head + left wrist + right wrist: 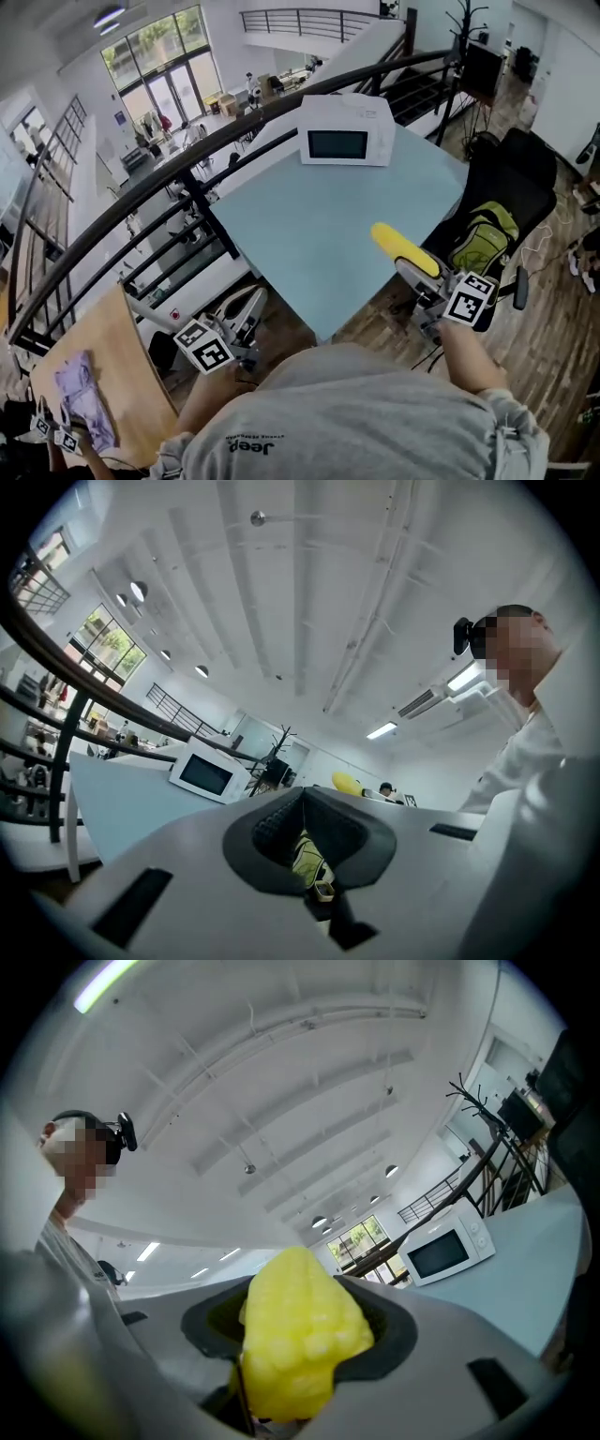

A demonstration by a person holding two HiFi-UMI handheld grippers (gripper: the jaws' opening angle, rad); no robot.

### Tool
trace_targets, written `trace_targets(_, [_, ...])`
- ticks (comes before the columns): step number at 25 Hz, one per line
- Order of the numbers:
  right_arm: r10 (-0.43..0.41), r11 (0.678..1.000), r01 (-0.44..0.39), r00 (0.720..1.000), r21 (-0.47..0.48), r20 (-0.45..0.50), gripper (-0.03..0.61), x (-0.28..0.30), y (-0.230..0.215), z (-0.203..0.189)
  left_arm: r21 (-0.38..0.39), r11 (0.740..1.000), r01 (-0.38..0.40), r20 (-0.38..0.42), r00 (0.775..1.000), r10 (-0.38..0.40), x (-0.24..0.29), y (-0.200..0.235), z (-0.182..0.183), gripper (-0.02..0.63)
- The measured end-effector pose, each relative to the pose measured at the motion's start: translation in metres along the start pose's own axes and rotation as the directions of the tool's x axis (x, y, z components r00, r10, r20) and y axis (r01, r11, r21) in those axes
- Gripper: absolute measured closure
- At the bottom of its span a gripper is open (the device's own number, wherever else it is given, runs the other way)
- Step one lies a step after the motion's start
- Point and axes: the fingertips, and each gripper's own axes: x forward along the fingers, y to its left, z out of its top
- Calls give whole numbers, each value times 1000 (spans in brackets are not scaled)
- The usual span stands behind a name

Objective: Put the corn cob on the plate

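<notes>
A yellow corn cob (403,248) is clamped lengthwise in my right gripper (414,269) and juts out over the right edge of the light blue table (309,234). In the right gripper view the corn cob (300,1335) fills the gap between the dark pads, and the right gripper (302,1340) is shut on it. My left gripper (247,314) hovers off the table's near corner, apart from the corn. Its pads meet with nothing between them in the left gripper view, where the left gripper (302,819) points level. No plate shows in any view.
A white microwave (345,131) stands at the table's far end. A black chair (517,178) with a green backpack (483,234) is right of the table. A black railing (187,169) runs behind. A wooden table (103,356) with a purple cloth (82,398) lies lower left.
</notes>
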Motion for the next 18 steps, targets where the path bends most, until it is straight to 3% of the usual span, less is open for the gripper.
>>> trace_targets(8, [-135,991,135,990,9,42,339,62,2,-4,-10,997,80,-60,995,-80,-11,82,48,595])
trace_targets(18, [-269,963,270,961,-8,67,339,68,-17,8,-59,982,181,-93,978,-186,38,132,60,595])
